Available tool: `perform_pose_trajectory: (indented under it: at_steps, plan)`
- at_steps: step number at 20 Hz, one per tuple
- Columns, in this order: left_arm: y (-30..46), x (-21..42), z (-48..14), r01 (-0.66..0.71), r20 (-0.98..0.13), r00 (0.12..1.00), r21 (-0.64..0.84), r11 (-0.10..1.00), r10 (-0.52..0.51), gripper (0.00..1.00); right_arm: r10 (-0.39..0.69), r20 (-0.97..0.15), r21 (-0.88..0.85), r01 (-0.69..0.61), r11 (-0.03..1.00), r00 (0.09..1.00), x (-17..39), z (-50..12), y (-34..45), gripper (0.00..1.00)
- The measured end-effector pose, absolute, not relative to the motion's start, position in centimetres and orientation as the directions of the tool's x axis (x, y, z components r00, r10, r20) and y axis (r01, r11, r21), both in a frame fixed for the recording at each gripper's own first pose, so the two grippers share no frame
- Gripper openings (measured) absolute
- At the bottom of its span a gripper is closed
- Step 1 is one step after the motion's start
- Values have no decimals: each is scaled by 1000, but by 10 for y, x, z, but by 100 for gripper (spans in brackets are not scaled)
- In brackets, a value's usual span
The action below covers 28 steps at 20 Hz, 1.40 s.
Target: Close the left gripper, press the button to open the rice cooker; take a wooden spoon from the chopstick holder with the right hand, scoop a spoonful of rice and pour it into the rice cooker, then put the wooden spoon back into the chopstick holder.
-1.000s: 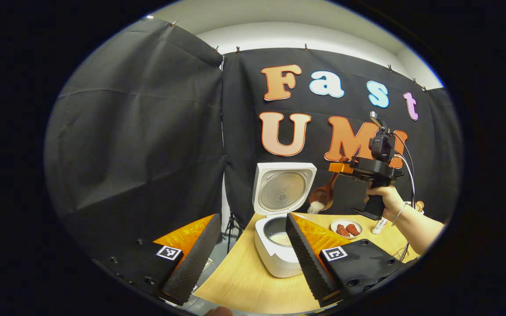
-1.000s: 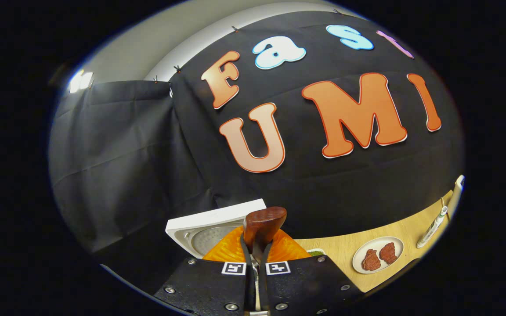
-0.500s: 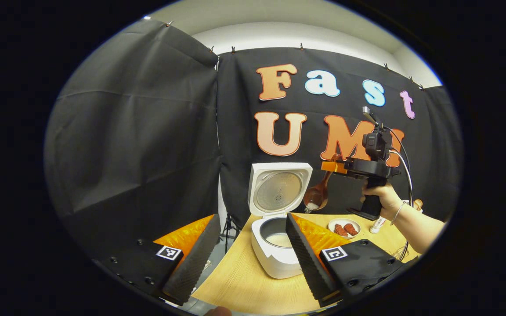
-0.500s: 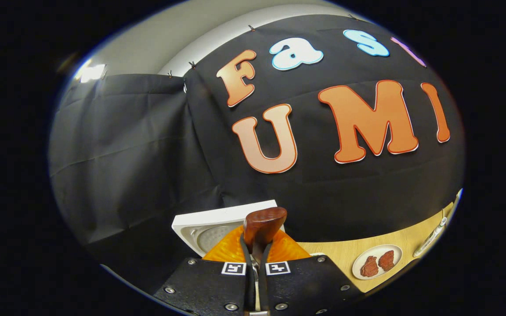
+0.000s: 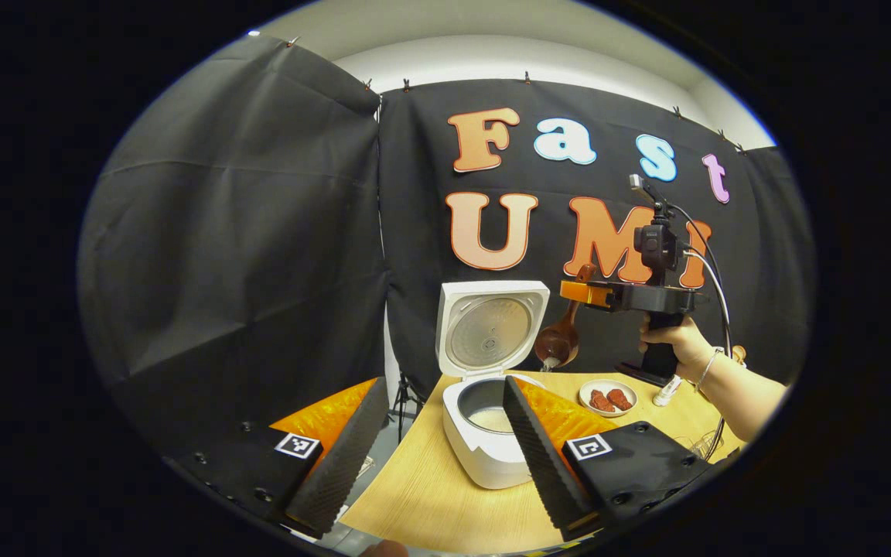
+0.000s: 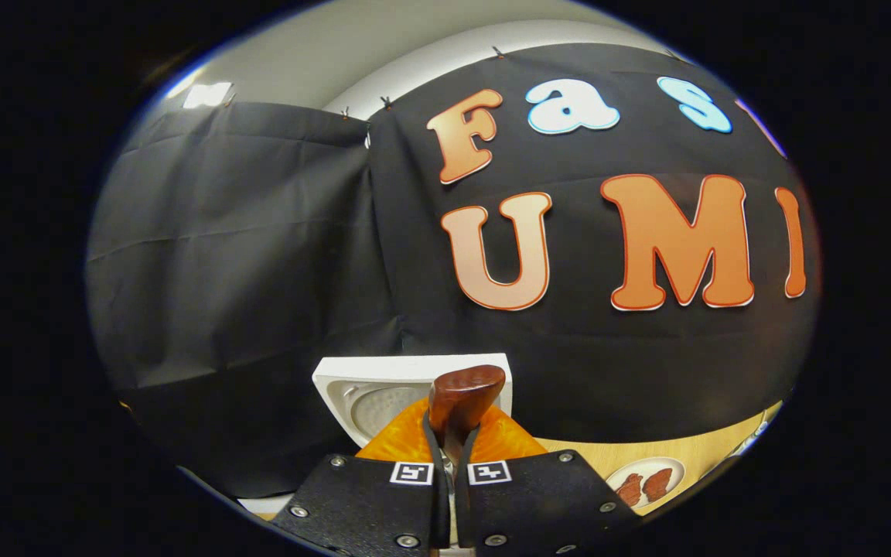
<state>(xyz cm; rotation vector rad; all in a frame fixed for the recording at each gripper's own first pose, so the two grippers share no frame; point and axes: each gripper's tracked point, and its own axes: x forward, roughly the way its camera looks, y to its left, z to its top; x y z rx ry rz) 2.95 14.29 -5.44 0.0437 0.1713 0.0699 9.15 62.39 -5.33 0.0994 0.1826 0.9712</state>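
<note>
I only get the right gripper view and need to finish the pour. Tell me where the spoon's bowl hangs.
Observer: In the left gripper view the spoon hangs bowl-down from the right tool, above the far right rim of the rice cooker.
Operator: Report whether the lid is out of the way.
Observer: The lid stands upright, wide open behind the pot.
Operator: Tell me what is in the pot.
Observer: A pale layer of rice lies on its bottom.
Operator: State what the left tool is doing.
Observer: The left tool is open and empty, on the near side of the cooker.
</note>
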Motion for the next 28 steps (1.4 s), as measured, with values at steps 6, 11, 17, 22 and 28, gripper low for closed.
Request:
perform_pose_trajectory:
  at_steps: [6, 11, 17, 22, 28]
  plan:
    - [139, 32, -61, -62, -182, 981, 48, 997, 69, 100, 847, -109, 60, -847, 528, 521, 81, -56, 627, 2]
    - [137, 35, -59, -59, -178, 982, 41, 997, 66, 100, 846, -136, 114, -840, 530, 516, 81, -64, 612, 2]
    - [130, 37, -57, -47, -174, 983, 29, 998, 52, 100, 815, -150, 339, -746, 574, 559, 111, -66, 566, 2]
    - [116, 43, -51, -22, -164, 986, 33, 999, 27, 100, 767, -149, 441, -652, 617, 625, 134, -65, 497, 2]
    - [91, 50, -45, 23, -152, 988, 20, 1000, -20, 100, 712, -153, 504, -565, 653, 686, 153, -71, 411, 2]
